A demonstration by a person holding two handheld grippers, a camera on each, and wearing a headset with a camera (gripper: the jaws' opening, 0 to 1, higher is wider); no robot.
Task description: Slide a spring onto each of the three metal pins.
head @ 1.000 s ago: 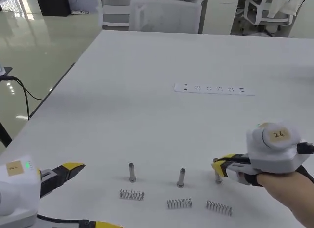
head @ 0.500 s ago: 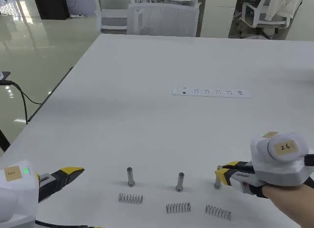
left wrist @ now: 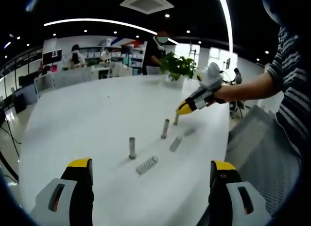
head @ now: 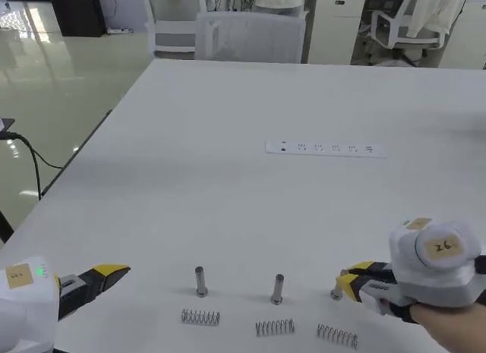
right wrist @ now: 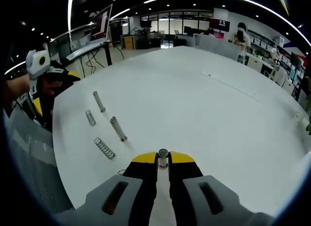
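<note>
R gripper (right wrist: 163,160) stays clamped on rightmost pin (head: 336,293), L gripper (left wrist: 151,164) still wide open, idle; 3 springs (head: 275,327) lie loose, none fitted yet.

Left gripper (left wrist: 151,164): held low, jaws wide apart. Right gripper (head: 349,279): level, jaws closed on pin (right wrist: 163,155); hand (head: 456,329) behind it.

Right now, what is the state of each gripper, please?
Left gripper: open, holding nothing.
Right gripper: shut on the rightmost pin.
</note>
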